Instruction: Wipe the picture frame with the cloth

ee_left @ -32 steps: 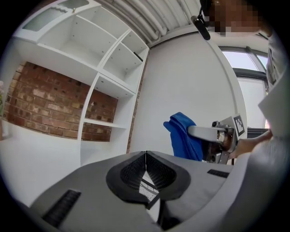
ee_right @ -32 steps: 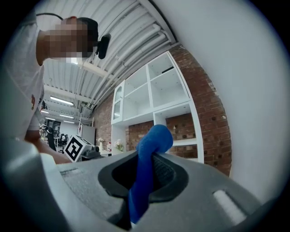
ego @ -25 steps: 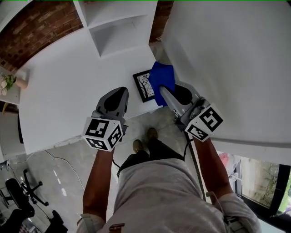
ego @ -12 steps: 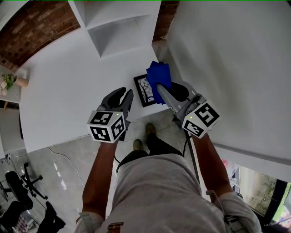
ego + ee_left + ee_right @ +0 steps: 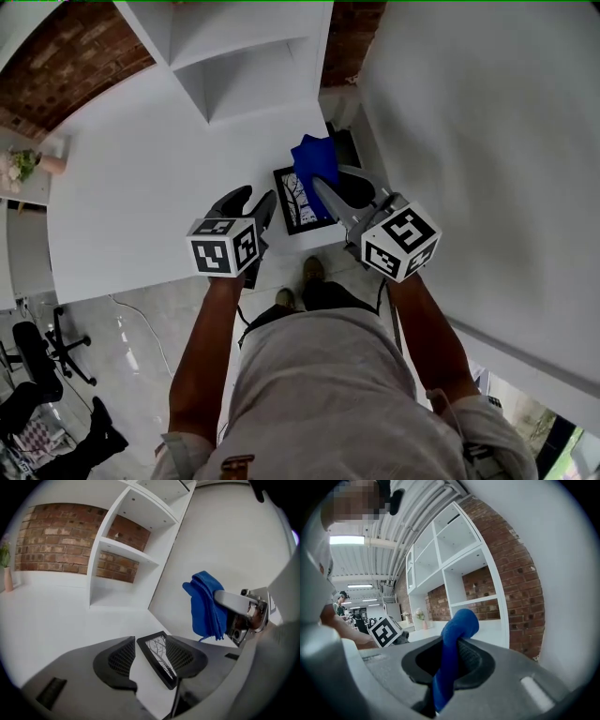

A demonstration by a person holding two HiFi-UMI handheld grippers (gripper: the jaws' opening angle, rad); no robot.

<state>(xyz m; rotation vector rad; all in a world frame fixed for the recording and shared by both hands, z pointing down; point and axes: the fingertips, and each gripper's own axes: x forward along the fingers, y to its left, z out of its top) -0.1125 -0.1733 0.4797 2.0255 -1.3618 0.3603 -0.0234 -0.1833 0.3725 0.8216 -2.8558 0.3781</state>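
Cloth (image 5: 314, 159), blue and bunched, is pinched tight in my right tongs (image 5: 337, 187), held up just beyond the left tongs' tips. My left tongs (image 5: 251, 204) stand wide apart, jaws just been opening, gripping nothing. I see the picture frame (image 5: 298, 202) flat on the desk (image 5: 141, 169) at their tips, between the jaws, pads not pressing it.

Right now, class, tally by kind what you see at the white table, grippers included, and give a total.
Picture frame: 1
Blue cloth: 1
Grippers: 2, left gripper and right gripper
Shelf unit: 1
Vase with plant: 1
Total: 6
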